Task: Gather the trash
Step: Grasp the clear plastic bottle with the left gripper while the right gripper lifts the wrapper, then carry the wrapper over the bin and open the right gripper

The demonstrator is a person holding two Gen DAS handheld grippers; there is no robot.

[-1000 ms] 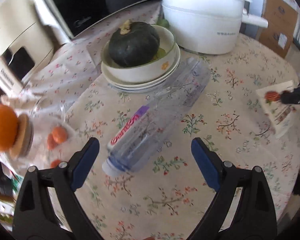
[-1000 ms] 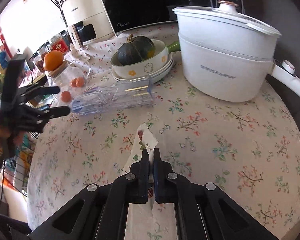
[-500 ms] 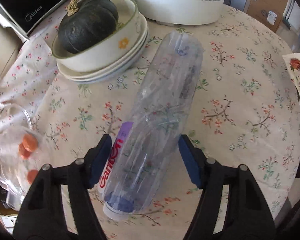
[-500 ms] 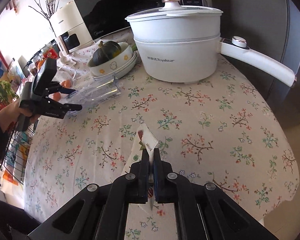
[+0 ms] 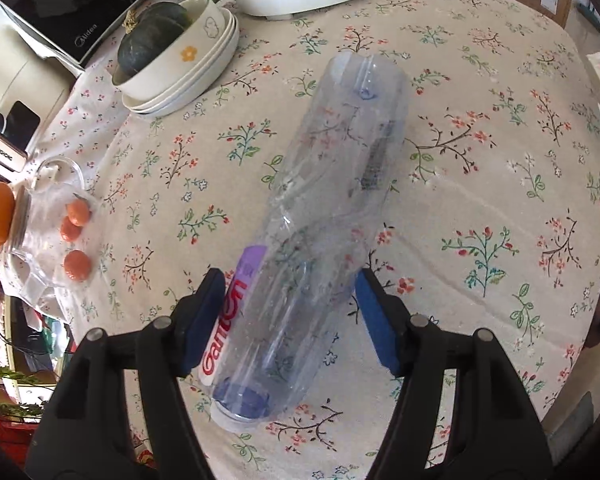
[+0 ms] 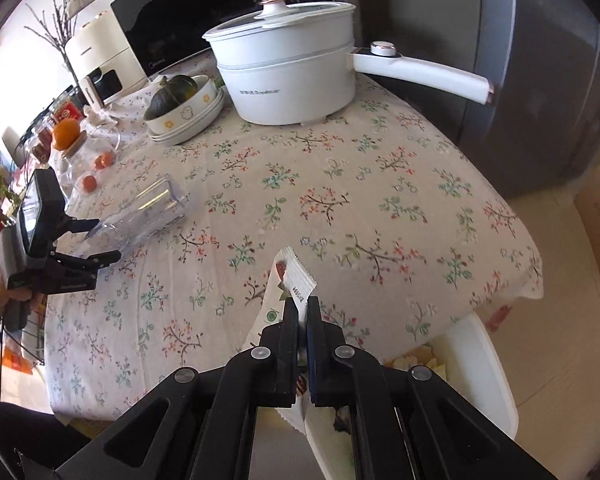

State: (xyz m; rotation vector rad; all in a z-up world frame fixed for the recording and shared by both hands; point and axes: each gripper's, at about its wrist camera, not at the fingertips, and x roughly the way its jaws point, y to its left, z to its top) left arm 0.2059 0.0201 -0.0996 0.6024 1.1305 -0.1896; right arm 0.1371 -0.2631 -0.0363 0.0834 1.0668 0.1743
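The left gripper (image 5: 288, 316) straddles the empty plastic bottle (image 5: 320, 216), pads not yet closed, readying a grasp. The right gripper (image 6: 302, 312) pinches a snack wrapper (image 6: 290, 280) above the white bin (image 6: 480, 376), likely for dropping.

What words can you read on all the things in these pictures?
"Ganten": red letters on the label of the clear plastic bottle.
"Midea": on the black microwave.
"Royalstar": on the side of the white pot, after some characters too small to read.
The print on the snack wrapper in the right gripper is too small to read.
The name on the cream appliance is too blurred to read.
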